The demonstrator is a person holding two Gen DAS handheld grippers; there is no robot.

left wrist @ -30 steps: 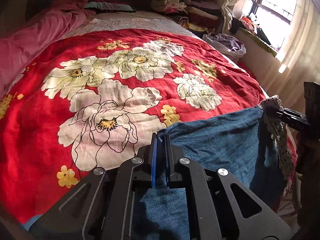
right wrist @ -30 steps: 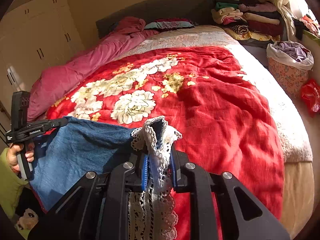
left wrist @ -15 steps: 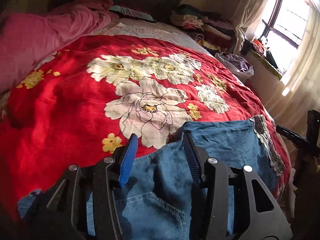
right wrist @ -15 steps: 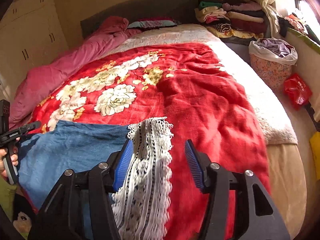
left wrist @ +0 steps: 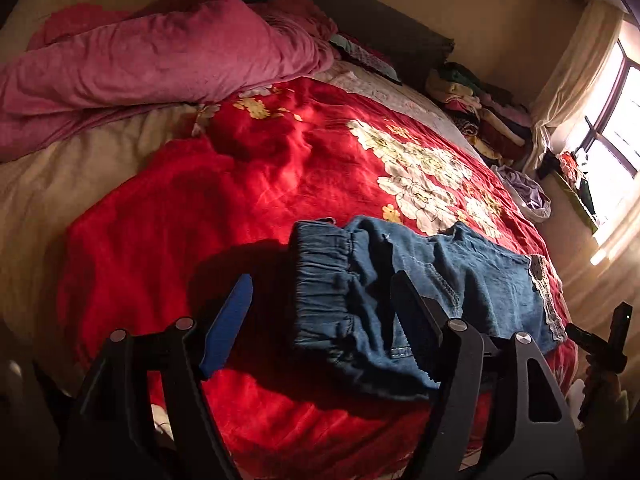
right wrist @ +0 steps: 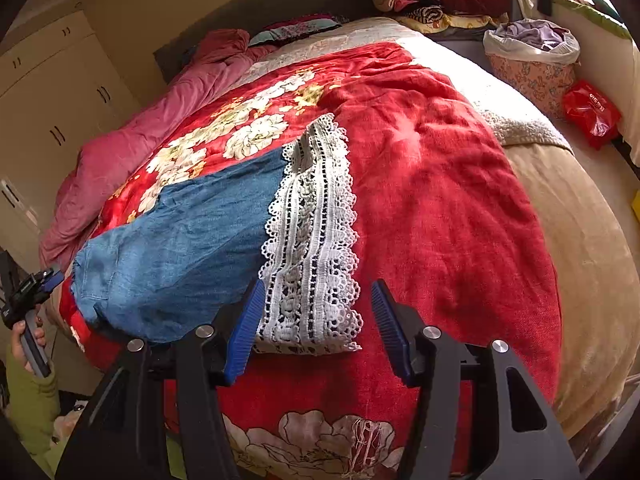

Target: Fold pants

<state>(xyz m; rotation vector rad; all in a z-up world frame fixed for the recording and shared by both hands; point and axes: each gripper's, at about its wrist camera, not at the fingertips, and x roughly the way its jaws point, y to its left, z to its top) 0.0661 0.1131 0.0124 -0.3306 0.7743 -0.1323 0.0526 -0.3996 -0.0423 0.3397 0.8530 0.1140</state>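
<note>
Both tools released, pants [left wrist: 404,292] flat on bedspread [left wrist: 240,208]

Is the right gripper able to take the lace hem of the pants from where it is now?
Probably yes. The right gripper is open with the lace hem lying flat just ahead of its fingers, and nothing covers it on the red blanket.

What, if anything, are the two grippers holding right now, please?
Nothing: the left gripper, jaws opening, and the open right gripper hold nothing; the jeans lie on the red blanket.
</note>
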